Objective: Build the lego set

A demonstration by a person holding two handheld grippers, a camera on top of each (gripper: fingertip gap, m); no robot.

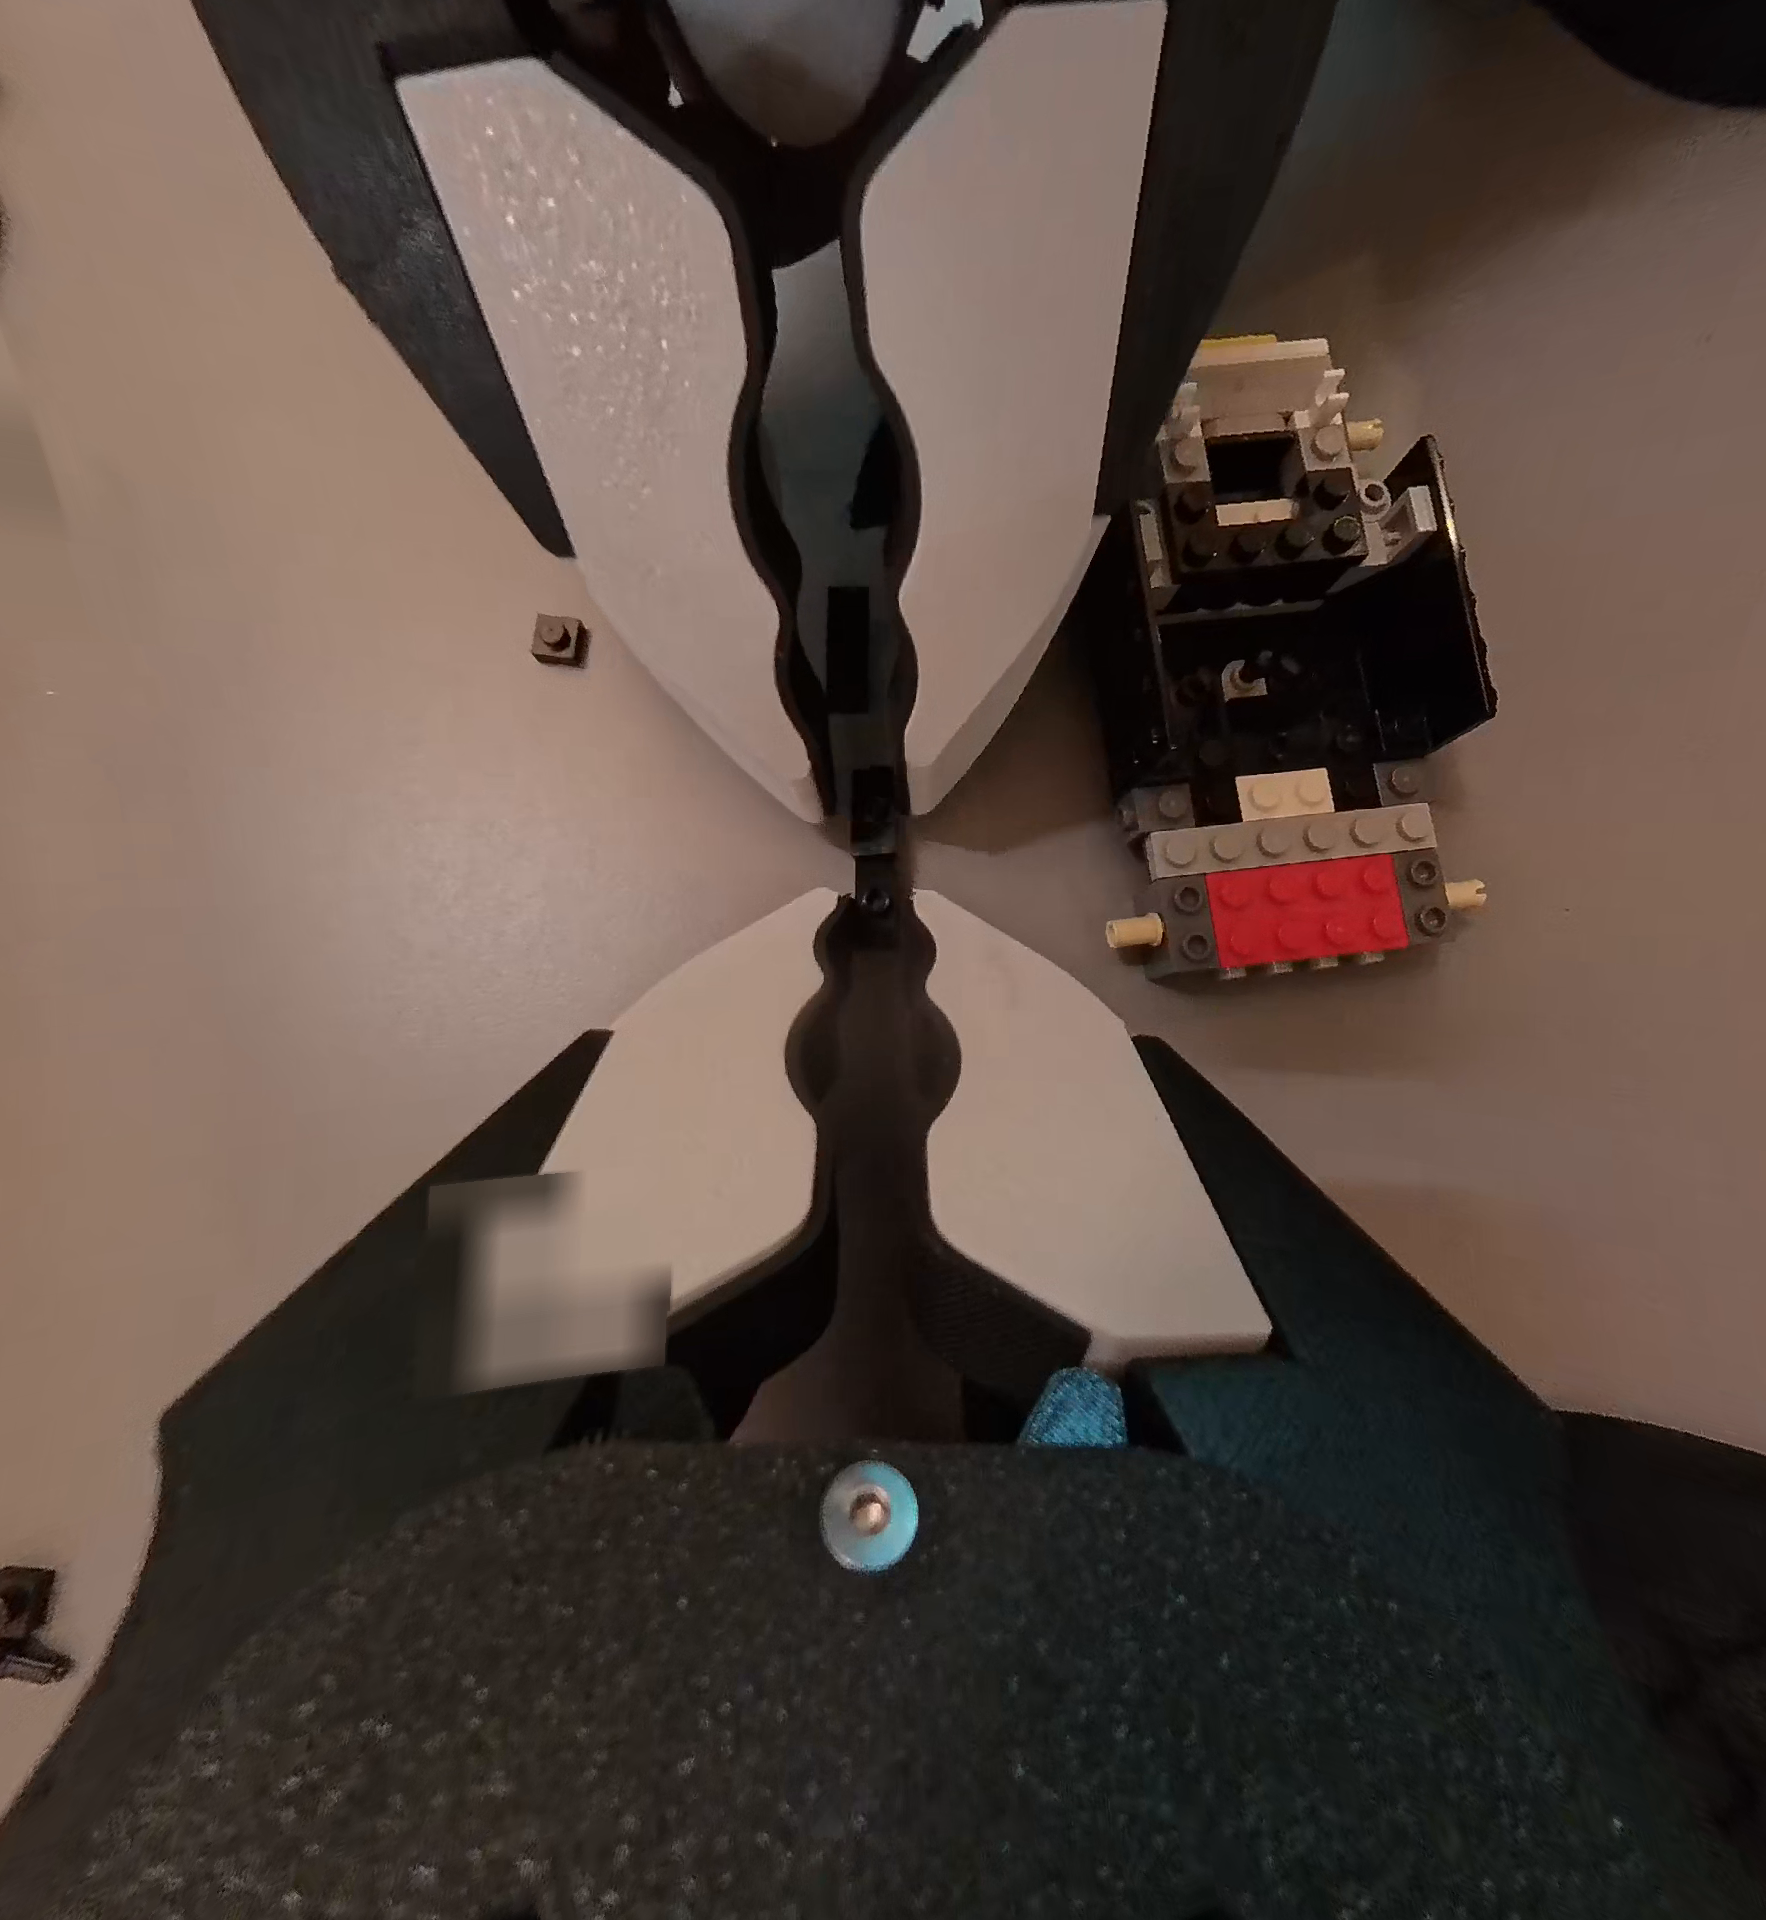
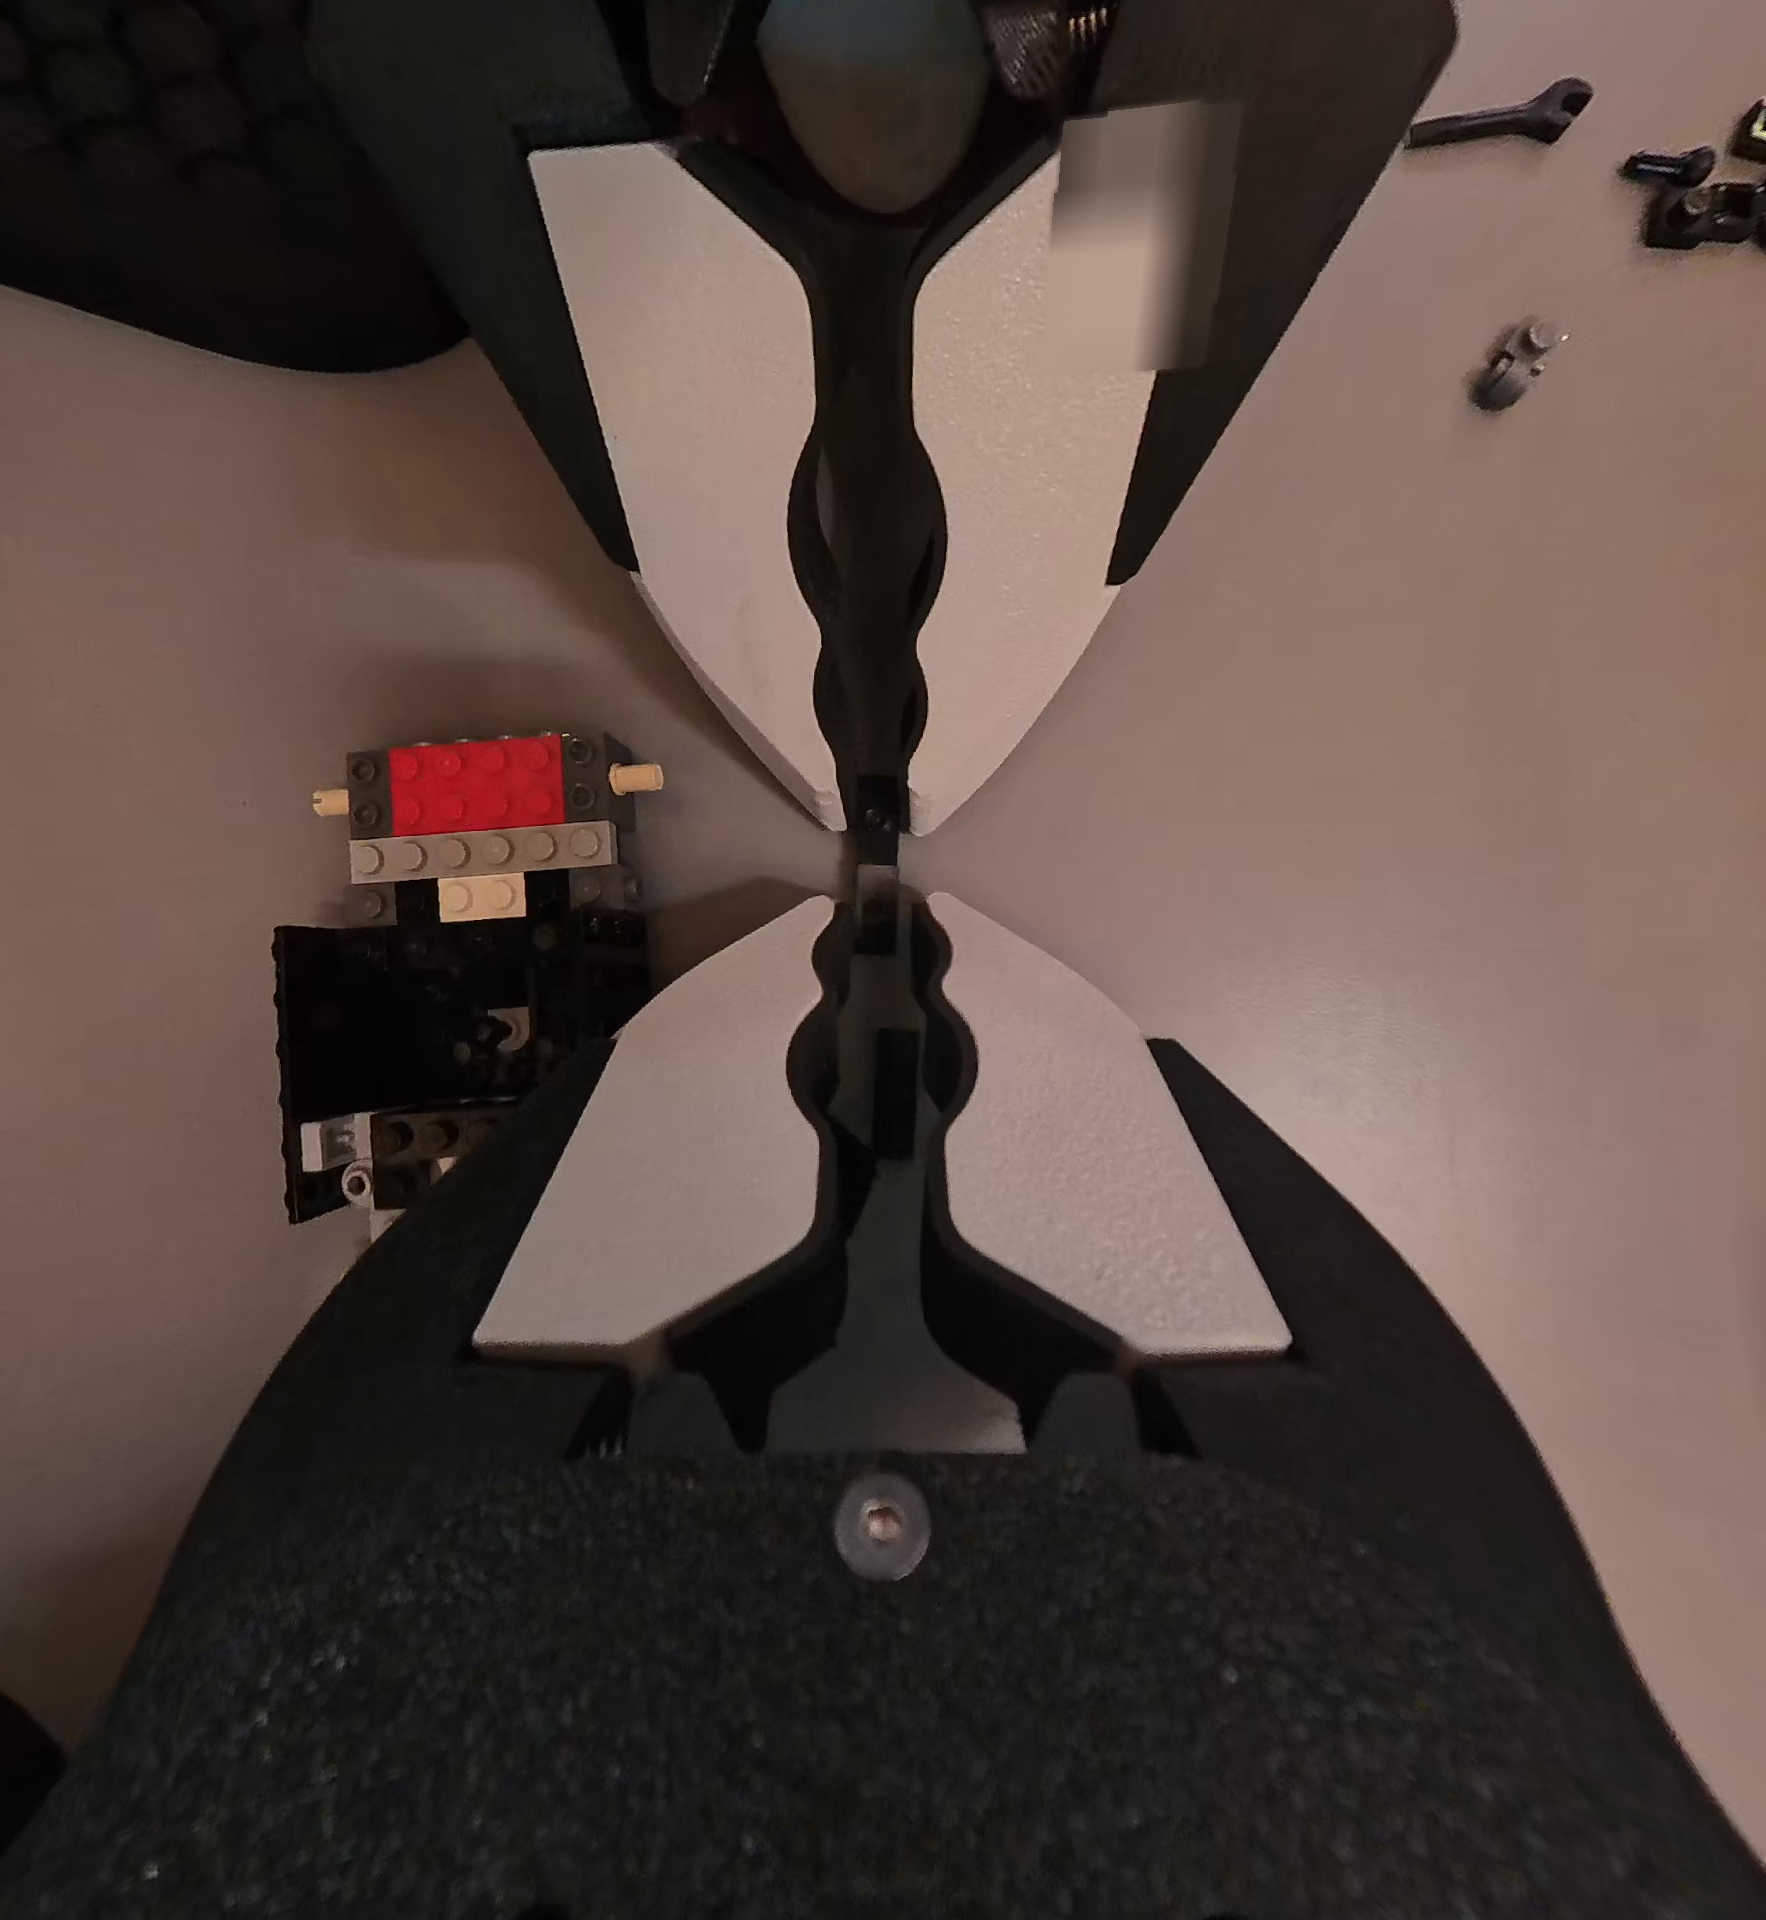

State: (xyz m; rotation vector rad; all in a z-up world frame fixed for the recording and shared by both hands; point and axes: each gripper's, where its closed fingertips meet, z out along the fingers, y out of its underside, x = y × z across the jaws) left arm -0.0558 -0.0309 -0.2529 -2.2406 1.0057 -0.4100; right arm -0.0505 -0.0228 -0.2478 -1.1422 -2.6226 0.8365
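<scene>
Two hand-held grippers meet tip to tip above the pale grey table (image 1: 235, 935), and each is closed narrow on one end of the same small black lego piece (image 1: 874, 862).

Going left to right in the left wrist view: a small dark grey single-stud piece (image 1: 557, 639) lies alone on the table. Then comes the left gripper (image 1: 874, 914), from below, facing the right gripper (image 1: 863, 821), from above. Well to the right rests the half-built lego car of black, grey and red bricks (image 1: 1294, 717), with tan axle pins at its sides.

In the right wrist view the right gripper (image 2: 874, 904) holds the same piece (image 2: 877, 862), and loose black parts (image 2: 1731, 187) lie far right.

I judge that this step is joining or passing the small piece. To do it well, both grippers should stay in one line, press gently, and only one should let go once the other grips firmly.
</scene>
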